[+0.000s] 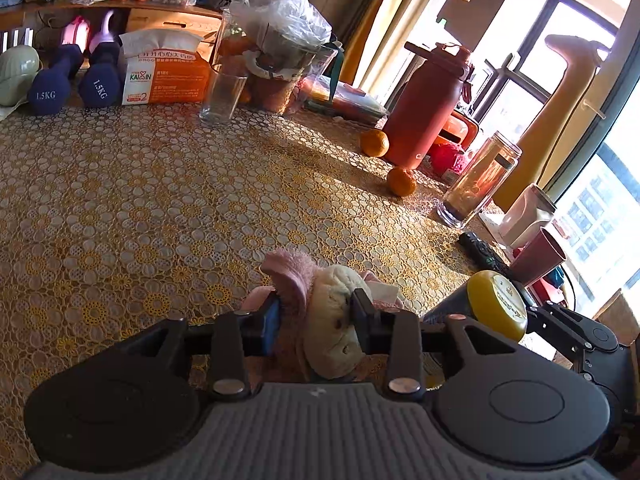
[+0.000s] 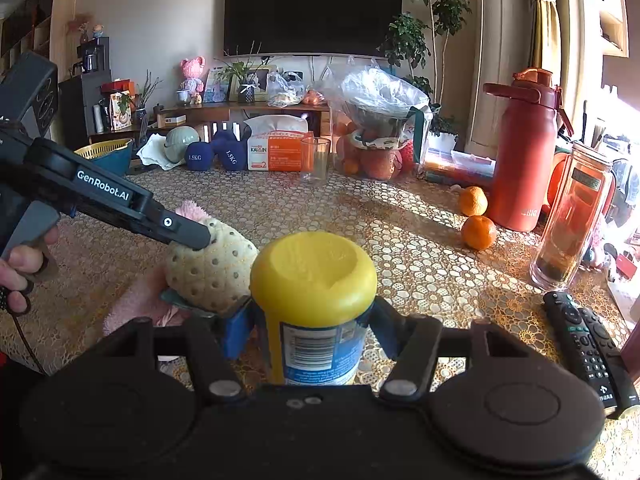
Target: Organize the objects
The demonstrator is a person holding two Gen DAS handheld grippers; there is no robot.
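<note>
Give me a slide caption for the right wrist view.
Right gripper grips a yellow-lidded jar while the left gripper clamps a plush toy beside it.

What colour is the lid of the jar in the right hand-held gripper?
Yellow lid; the right wrist view shows it best.

Home living room: wall TV (image 2: 313, 10) over media console (image 2: 244, 110), houseplant (image 2: 430, 28), curtains (image 2: 546, 20), lace-clothed table (image 1: 160, 200).

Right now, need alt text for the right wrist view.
The right gripper grips a yellow-lidded jar over a lace-covered table. Beside it, the left gripper clamps a cream plush toy. Two oranges and a red bottle sit farther right.
</note>
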